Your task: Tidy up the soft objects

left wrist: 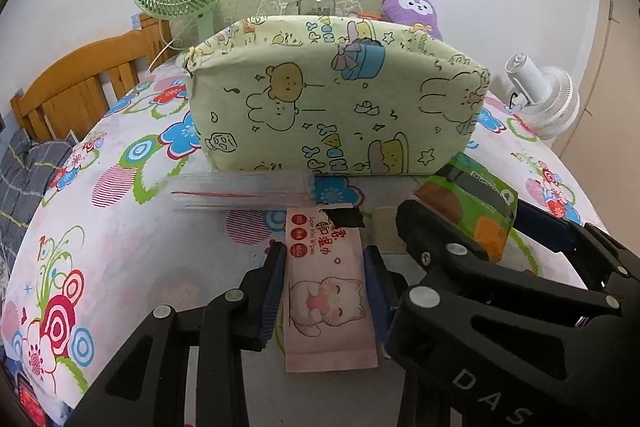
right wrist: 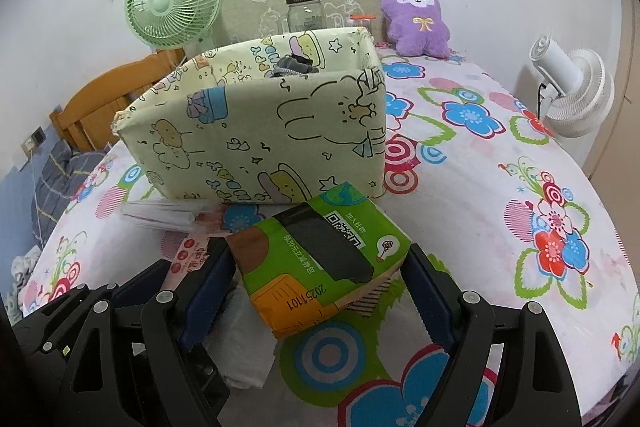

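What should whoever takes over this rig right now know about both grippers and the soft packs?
Left gripper: shut on the pink wipes pack.
Right gripper: clamped on the green tissue pack, tilted off the bed.
Fabric bin: just beyond both packs on the floral sheet; dark cloth already inside.
Done: both packs gripped.
Left: put both in the bin. The clear sleeve in front stays untouched.

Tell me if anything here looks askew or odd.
The green tissue pack sits tilted and skewed between the right gripper's fingers, one corner raised off the sheet. The fabric box has a frayed left corner. The left gripper holds the pink wipes pack straight.
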`<state>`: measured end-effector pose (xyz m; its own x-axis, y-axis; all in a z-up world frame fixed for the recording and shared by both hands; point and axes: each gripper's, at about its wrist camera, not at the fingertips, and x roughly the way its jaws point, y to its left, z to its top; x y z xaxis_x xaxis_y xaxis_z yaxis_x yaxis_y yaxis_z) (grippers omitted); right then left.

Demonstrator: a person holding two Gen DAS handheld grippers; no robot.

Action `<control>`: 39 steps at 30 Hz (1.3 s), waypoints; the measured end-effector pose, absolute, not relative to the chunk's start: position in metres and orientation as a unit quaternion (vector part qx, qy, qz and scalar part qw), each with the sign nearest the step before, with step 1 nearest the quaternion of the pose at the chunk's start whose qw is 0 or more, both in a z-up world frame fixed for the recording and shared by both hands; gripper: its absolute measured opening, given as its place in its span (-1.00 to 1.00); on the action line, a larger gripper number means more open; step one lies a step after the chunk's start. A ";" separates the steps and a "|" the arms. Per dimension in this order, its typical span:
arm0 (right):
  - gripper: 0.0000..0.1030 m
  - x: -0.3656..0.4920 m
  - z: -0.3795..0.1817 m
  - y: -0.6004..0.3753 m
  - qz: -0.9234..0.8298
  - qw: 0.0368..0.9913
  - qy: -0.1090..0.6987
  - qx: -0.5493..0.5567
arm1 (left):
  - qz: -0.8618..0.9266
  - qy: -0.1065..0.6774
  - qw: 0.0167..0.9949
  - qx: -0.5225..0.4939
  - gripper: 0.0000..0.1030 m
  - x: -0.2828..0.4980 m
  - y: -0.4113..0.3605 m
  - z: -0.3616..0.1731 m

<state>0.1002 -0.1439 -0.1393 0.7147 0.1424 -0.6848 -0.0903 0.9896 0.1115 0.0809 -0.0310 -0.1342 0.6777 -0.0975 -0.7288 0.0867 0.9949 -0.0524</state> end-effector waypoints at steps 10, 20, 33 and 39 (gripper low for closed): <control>0.67 0.083 -0.123 -0.146 0.061 0.932 0.354 0.035 | -0.053 0.378 0.924 -0.004 -0.24 0.067 -0.034 -0.118; 0.67 0.072 -0.101 -0.147 0.060 0.940 0.334 0.034 | -0.053 0.358 0.932 -0.004 -0.24 0.058 -0.033 -0.098; 0.67 0.061 -0.074 -0.142 0.061 0.948 0.312 0.030 | -0.052 0.334 0.941 -0.001 -0.23 0.048 -0.032 -0.071; 0.68 0.057 -0.062 -0.140 0.062 0.951 0.301 0.025 | -0.053 0.325 0.944 0.000 -0.23 0.045 -0.032 -0.060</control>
<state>0.0568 -0.1398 -0.0621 0.8110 0.1323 -0.5700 -0.1020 0.9912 0.0850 0.0446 -0.0323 -0.0598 0.7828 -0.1004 -0.6141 0.1003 0.9944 -0.0346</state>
